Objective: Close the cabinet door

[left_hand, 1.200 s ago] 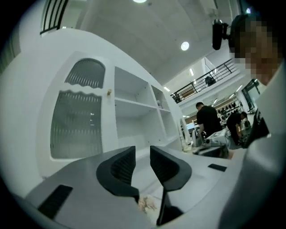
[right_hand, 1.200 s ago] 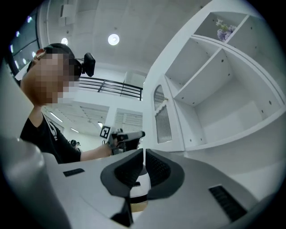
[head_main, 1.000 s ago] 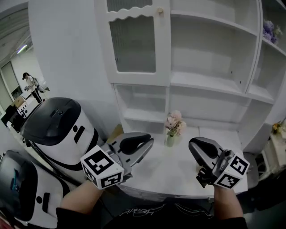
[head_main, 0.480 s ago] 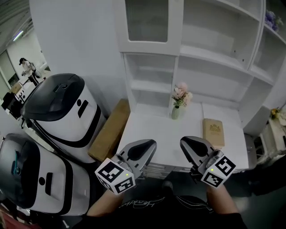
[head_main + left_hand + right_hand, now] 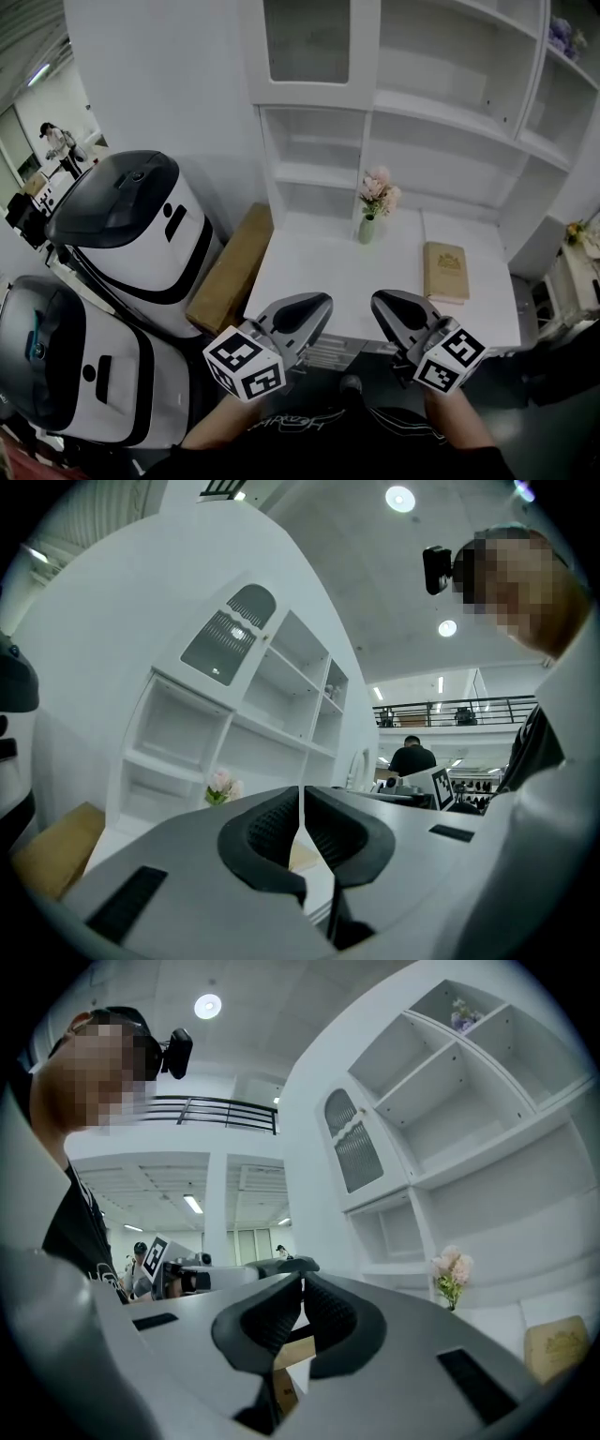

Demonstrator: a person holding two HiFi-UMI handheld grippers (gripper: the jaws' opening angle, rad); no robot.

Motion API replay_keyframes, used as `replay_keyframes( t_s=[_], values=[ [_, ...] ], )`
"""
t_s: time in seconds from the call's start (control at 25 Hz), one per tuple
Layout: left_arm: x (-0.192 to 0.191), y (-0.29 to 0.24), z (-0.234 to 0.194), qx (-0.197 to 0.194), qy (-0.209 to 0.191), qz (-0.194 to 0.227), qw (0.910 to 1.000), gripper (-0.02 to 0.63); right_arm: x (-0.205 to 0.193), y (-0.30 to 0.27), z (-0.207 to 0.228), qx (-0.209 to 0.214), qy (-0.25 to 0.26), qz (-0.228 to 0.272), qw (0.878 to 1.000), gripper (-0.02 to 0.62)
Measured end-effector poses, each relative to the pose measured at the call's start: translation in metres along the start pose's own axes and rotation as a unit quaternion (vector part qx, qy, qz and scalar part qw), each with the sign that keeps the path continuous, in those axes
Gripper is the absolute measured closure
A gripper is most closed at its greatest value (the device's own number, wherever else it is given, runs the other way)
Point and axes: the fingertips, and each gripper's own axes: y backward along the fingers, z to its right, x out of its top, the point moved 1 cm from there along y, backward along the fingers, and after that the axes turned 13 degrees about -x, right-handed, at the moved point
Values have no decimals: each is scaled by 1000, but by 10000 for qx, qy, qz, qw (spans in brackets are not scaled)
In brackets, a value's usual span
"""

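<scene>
A white shelving unit (image 5: 450, 112) fills the wall ahead of us, with a white desk (image 5: 309, 267) built in at its foot and two large white-and-black machines (image 5: 131, 244) standing to its left beside a cardboard box (image 5: 230, 272). The cabinet door (image 5: 307, 42), a glazed panel high on the unit's left side, looks flush with its frame, so we judge it already shut.

We hold both tools low at the desk's near edge, well apart from the door. The left gripper (image 5: 314, 309) has just been closing and now has its jaws pressed together with nothing between them. The right gripper (image 5: 384, 307) is likewise pinched shut on nothing.

The risks from here look small but real. If the door has not seated fully, it could drift open again and we would not notice from down here. Reaching back up to check it would carry us over the flower vase (image 5: 372, 202) and the book (image 5: 445, 272), and a careless sweep could topple the vase. Closed tips might also skid on the smooth frame onto the glass.
</scene>
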Motion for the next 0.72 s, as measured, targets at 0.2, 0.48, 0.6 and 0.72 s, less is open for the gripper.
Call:
replay_keyframes(
  t_s=[0.2, 0.48, 0.6, 0.72],
  values=[
    [0, -6, 3, -83, 70, -57, 9999, 571, -2, 3, 6, -36, -317, -8, 9995, 549],
    [-12, -17, -1, -189, 155, -83, 9997, 571, -11, 5, 18, -156, -460, -62, 9988, 549],
    [-16, -22, -3, -210, 204, -118, 9995, 571, -15, 7, 24, -213, -513, -102, 9984, 549],
    [-18, -24, -6, -213, 241, -107, 9994, 571, -18, 8, 30, -282, -570, -103, 9979, 549]
  ],
)
